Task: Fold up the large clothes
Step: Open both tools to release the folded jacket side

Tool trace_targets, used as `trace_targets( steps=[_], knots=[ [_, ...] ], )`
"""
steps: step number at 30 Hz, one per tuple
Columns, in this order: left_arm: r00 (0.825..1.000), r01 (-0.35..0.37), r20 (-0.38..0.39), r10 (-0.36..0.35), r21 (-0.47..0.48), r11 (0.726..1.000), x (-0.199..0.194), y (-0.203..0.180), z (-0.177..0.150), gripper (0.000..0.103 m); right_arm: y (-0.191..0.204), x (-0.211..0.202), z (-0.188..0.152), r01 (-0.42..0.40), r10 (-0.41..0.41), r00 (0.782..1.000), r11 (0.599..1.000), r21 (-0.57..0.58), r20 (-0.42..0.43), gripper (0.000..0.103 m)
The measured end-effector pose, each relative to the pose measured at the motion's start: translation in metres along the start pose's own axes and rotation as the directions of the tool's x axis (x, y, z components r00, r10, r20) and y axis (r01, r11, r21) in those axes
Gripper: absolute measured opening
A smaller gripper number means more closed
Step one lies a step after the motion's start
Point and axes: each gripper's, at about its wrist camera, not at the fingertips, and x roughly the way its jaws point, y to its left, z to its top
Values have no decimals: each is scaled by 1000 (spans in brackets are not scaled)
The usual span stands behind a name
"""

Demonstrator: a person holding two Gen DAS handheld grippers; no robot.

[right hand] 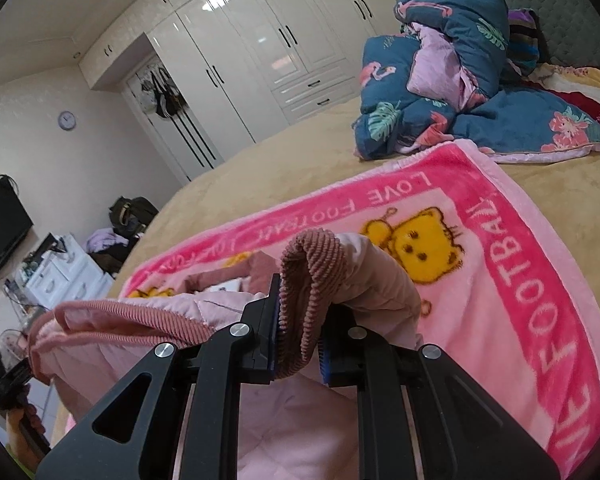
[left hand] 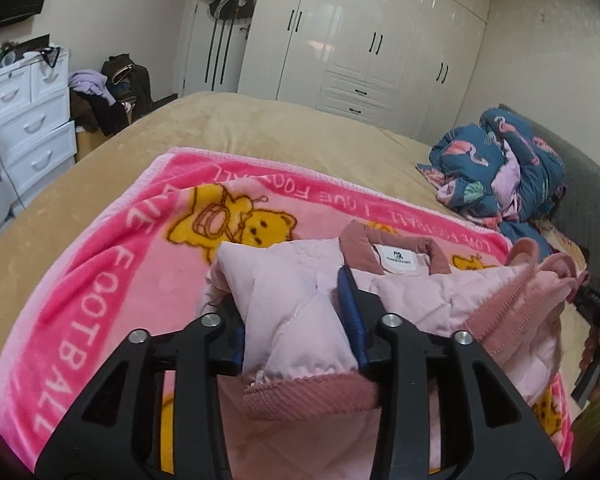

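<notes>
A pale pink quilted jacket with a dusty-pink ribbed collar and hem lies bunched on a pink "LOVE FOOTBALL" blanket, its neck label facing up. My left gripper has a thick fold of the jacket filling the gap between its blue pads, and the fabric touches both. My right gripper is shut on the ribbed edge of the jacket, lifted just above the blanket. In the left wrist view the right gripper shows at the far right, clamped on the jacket's edge.
The blanket lies on a beige bed. A crumpled blue flamingo quilt sits by the dark headboard. White wardrobes stand behind the bed, with a white drawer unit and a clothes pile to the left.
</notes>
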Motion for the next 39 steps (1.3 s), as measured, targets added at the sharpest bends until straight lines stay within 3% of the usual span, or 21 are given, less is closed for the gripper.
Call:
trace_targets(
  steps=[3, 5, 6, 9, 12, 17, 21, 26, 29, 30, 31, 32, 35, 39],
  knots=[
    [1000, 9, 26, -8, -15, 1000, 1, -4, -4, 46, -2, 14, -4, 27, -27, 999, 1000, -3, -22, 14],
    [999, -8, 35, 8, -21, 1000, -1, -10, -8, 62, -4, 20, -5, 33, -33, 999, 999, 0, -35, 14],
    [999, -14, 42, 15, -26, 1000, -3, -12, -9, 64, -4, 22, -6, 35, -35, 999, 999, 1, -38, 14],
    [994, -32, 104, 33, -8, 999, -18, -24, -10, 94, -6, 28, -7, 47, -47, 997, 999, -4, -54, 14],
    [984, -50, 174, 39, 58, 997, -37, -36, -10, 94, -10, 33, -7, 45, -44, 996, 999, 13, -74, 15],
    [980, -115, 174, 95, 109, 987, -36, -30, -16, 94, -12, 36, -5, 40, -36, 994, 998, 38, -104, 18],
    [986, -135, 104, 129, 48, 990, -17, 0, -31, 94, -15, 38, -1, 22, -12, 992, 997, 75, -129, 21],
    [992, -124, 2, 124, 9, 992, 6, 31, -49, 94, -24, 39, 3, -22, 43, 987, 991, 130, -156, 25],
    [993, -111, -53, 110, -20, 994, 18, 46, -59, 94, -33, 36, 4, -81, 115, 982, 974, 213, -152, 33],
    [993, -101, -69, 98, -34, 994, 21, 50, -62, 94, -36, 36, 5, -101, 140, 979, 965, 242, -150, 50],
    [993, -92, -76, 88, -45, 995, 22, 53, -65, 94, -40, 35, 6, -132, 180, 972, 949, 287, -148, 90],
    [993, -89, -83, 84, -49, 995, 24, 55, -67, 94, -43, 32, 5, -114, 174, 973, 934, 340, -151, 99],
    [994, -71, -86, 67, -50, 996, 24, 52, -70, 94, -42, 16, 6, -116, 169, 976, 937, 330, -135, 99],
    [996, -20, -87, 18, -31, 999, 26, 48, -72, 94, -29, -20, -7, -10, 22, 996, 991, 130, -92, 99]
  ],
)
